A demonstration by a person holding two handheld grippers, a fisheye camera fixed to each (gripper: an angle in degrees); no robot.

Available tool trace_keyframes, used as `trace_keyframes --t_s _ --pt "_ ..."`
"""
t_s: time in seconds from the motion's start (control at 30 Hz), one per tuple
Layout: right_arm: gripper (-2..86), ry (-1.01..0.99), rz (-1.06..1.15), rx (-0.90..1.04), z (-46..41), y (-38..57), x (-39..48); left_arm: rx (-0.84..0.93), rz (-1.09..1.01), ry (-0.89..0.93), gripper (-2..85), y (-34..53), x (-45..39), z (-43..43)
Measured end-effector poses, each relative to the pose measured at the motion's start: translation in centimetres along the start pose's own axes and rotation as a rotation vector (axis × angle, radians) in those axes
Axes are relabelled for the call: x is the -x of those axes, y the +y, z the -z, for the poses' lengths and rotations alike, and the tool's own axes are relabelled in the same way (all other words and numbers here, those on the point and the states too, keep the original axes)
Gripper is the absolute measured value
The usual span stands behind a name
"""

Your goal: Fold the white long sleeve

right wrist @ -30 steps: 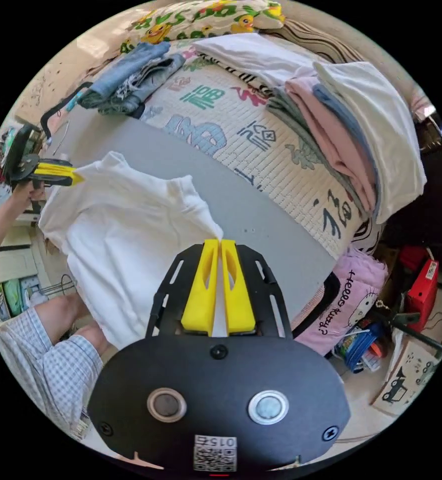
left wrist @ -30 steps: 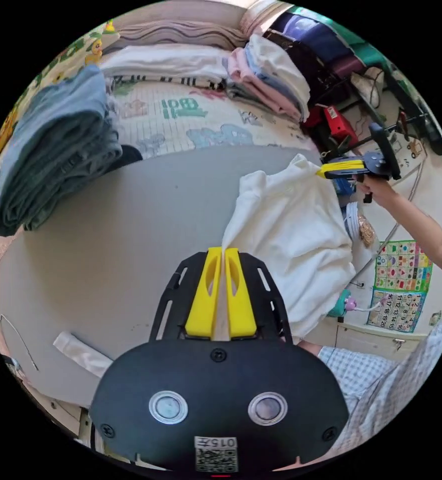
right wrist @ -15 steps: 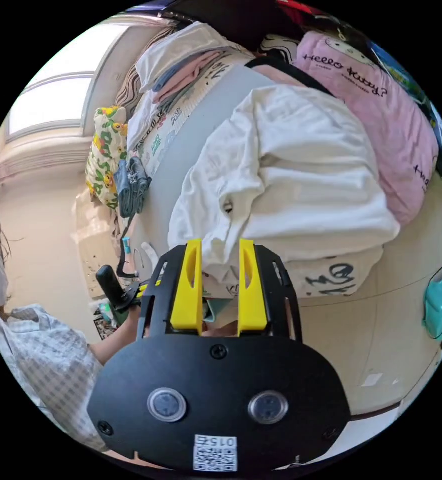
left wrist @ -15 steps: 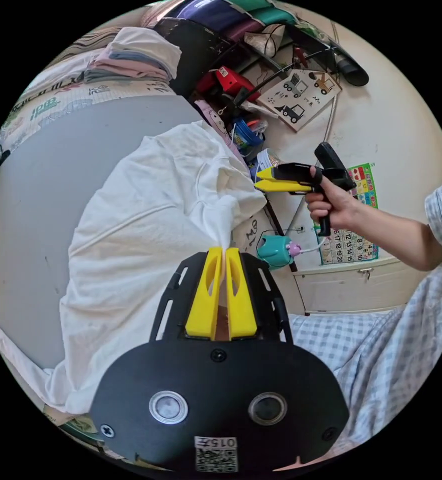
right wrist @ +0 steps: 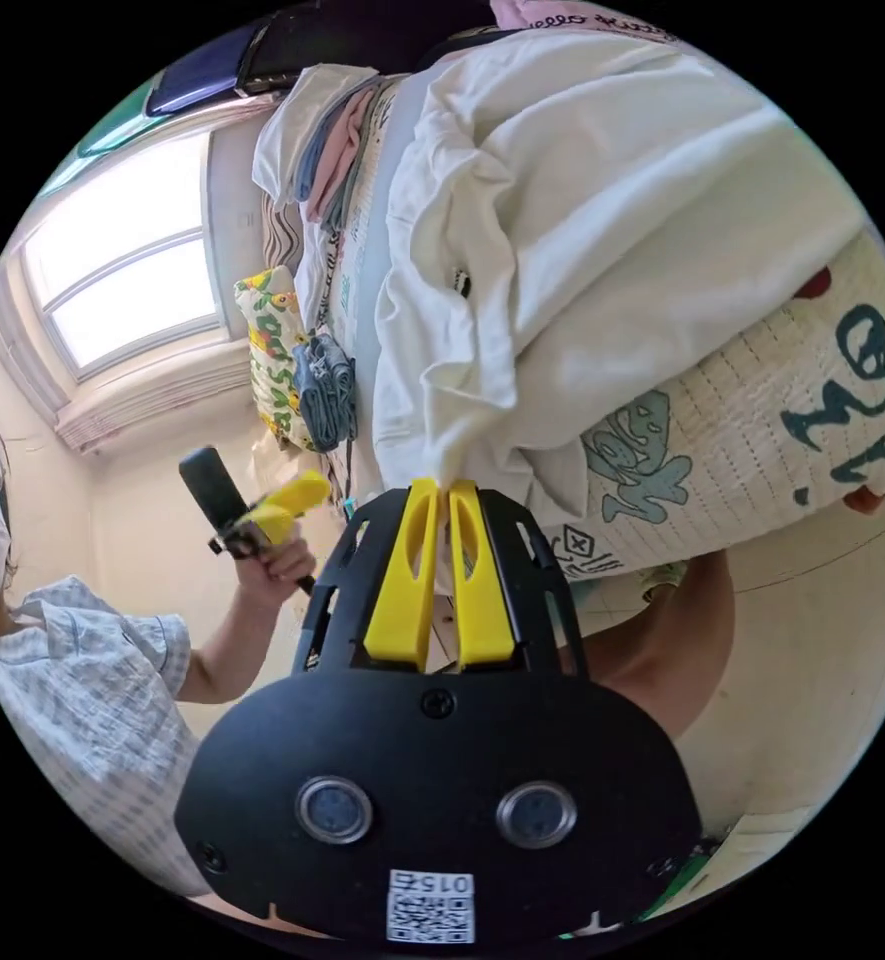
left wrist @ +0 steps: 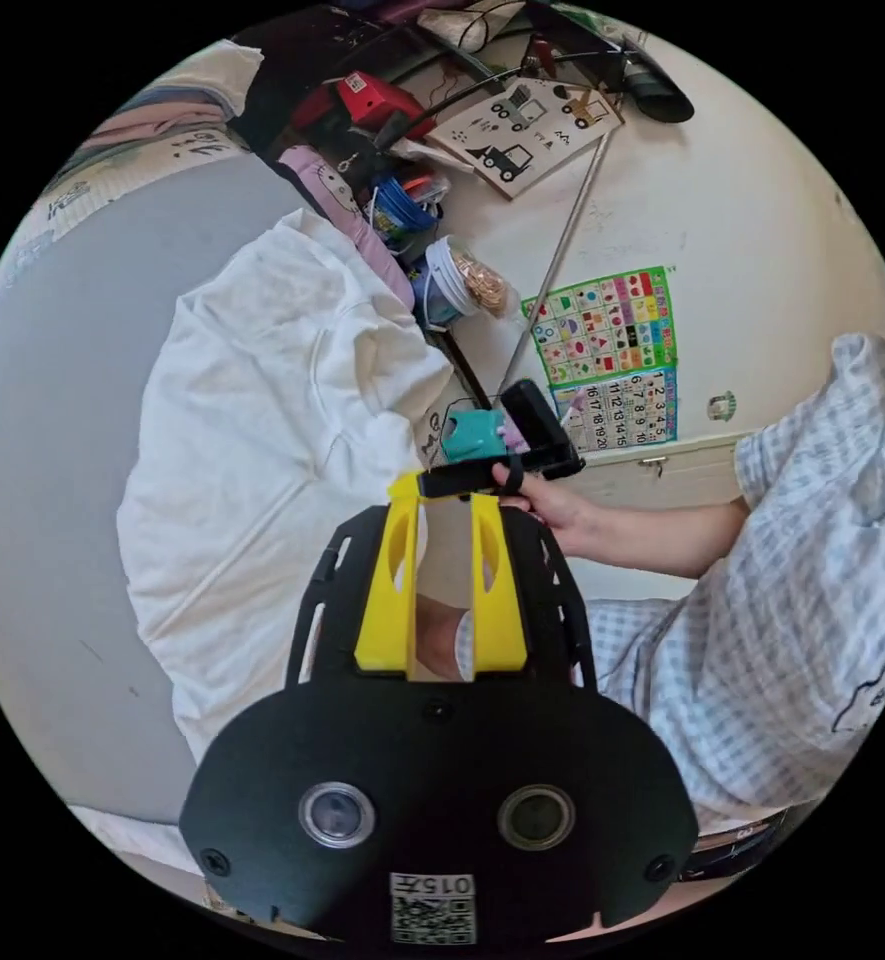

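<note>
The white long-sleeved cotton top (left wrist: 262,420) lies bunched on the flat grey tabletop (left wrist: 52,400), its near edge spilling over the side above a quilted mat printed with teal characters (right wrist: 762,430).

My left hand-held gripper (left wrist: 440,510) stands with its yellow jaws wide and nothing between them. My right hand-held gripper (right wrist: 440,500) has its jaws drawn narrow on a fold of the garment's hanging edge (right wrist: 462,440); cloth runs straight down into the gap, so I judge it gripped.

Step in hand, by my judgement: gathering the edge to spread the garment flat, with one corner taken and the other not yet. The next move calls for the free gripper to find a matching corner, clear of the bunched layers.

The left gripper view gives the top's full spread on the tabletop, a coloured wall chart (left wrist: 612,350) and the right hand-held gripper (left wrist: 402,487) crossing just beyond my own jaws. The right gripper view gives the overhang, a bright window (right wrist: 122,260), folded blue denim (right wrist: 327,390) at the far end, and the left hand-held gripper (right wrist: 307,490) raised well apart from the cloth.
</note>
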State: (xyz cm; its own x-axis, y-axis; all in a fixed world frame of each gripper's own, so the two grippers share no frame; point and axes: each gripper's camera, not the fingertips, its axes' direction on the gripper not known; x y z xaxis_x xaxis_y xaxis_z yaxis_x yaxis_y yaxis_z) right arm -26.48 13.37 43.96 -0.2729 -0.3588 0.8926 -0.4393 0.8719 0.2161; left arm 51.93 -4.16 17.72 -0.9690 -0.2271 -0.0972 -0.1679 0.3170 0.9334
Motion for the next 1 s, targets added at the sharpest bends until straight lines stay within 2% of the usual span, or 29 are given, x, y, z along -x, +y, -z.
trace_keyframes --t_s 0.07,0.17,0.23,0.27,0.33,0.43,0.6,0.73,0.8,0.87,0.97,1.0 --pt "0.9 -0.024 -0.012 -0.017 -0.1 0.2 -2.5 0.016 -0.096 -0.079 9.7 -4.5 -1.2 0.6" --pt "0.6 -0.05 -0.018 -0.03 -0.6 0.2 -6.4 0.17 -0.423 -0.241 10.4 -11.5 -4.7 -3.0" --pt "0.5 -0.047 -0.005 -0.019 -1.0 0.3 -8.5 0.364 -0.709 -0.219 9.3 -15.0 -6.6 -7.1" --pt "0.5 -0.036 0.014 -0.006 -1.3 0.4 -10.0 0.417 -0.759 -0.202 9.1 -15.7 -7.0 -8.1" --pt "0.5 -0.016 0.042 0.011 -2.0 0.7 -12.3 0.654 -0.913 -0.175 8.7 -17.8 -8.3 -12.5" --pt "0.5 -0.011 0.048 0.014 -3.3 1.4 -16.7 0.889 -1.07 -0.183 8.9 -18.0 -10.1 -17.1" --pt "0.4 -0.018 0.053 0.023 -6.7 3.9 -25.2 1.149 -1.248 -0.147 10.1 -15.5 -13.2 -22.3" --pt "0.3 -0.023 0.032 0.015 -9.3 6.2 -31.2 1.474 -1.205 -0.165 5.7 -11.1 -12.3 -24.8" --pt "0.3 -0.008 0.032 0.008 -11.2 8.2 -34.8 1.481 -1.164 -0.182 2.9 -9.5 -12.0 -24.3" --pt "0.2 0.025 0.048 0.002 -12.5 9.9 -37.2 1.398 -1.122 -0.202 1.4 -8.0 -12.0 -22.8" --pt "0.1 0.096 0.074 -0.054 -13.7 13.1 -40.8 1.107 -1.061 -0.252 0.4 -5.0 -12.5 -17.2" --pt "0.0 0.131 0.089 -0.092 -13.8 14.5 -42.0 0.951 -1.012 -0.275 0.1 -3.7 -12.9 -13.8"
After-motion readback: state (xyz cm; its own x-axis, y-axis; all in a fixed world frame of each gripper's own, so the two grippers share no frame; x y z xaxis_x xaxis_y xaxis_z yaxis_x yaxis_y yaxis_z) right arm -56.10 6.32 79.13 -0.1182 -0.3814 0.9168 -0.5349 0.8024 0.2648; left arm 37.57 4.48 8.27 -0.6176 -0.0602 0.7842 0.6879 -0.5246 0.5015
